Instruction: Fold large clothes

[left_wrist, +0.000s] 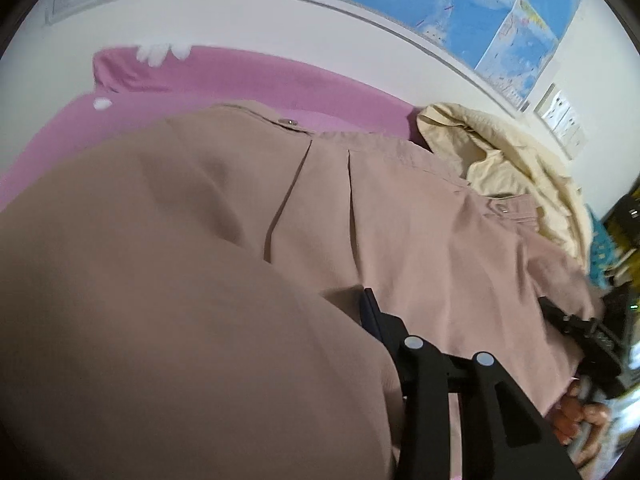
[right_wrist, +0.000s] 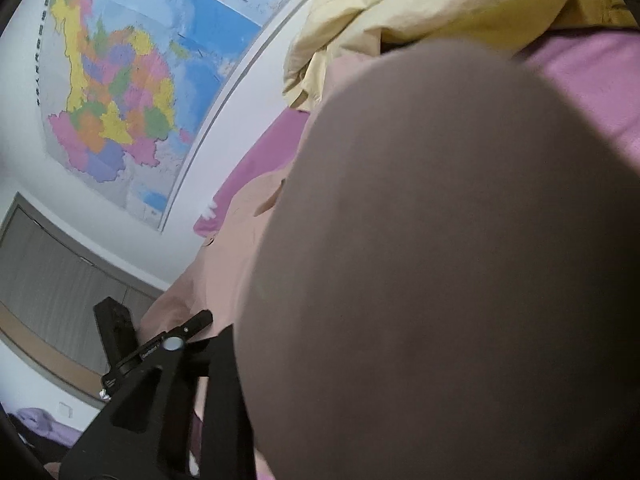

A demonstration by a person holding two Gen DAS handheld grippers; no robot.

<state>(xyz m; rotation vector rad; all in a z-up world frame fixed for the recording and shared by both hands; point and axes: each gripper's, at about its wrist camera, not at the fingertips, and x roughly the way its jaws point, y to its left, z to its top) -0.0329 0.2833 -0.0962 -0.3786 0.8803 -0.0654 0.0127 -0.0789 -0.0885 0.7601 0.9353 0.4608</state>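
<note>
Beside the cream garment (left_wrist: 516, 168), each tool's grip is hidden behind draped tan cloth (left_wrist: 420, 216).

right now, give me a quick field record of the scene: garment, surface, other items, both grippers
garment: dusty-pink buttoned garment, spread out, near part bunched up by both cameras
surface: pink bedsheet
other cloth: pale yellow garment, crumpled beside it
wall: coloured map
left gripper: closed on the pink fabric
right gripper: fingertips hidden by fabric
</note>
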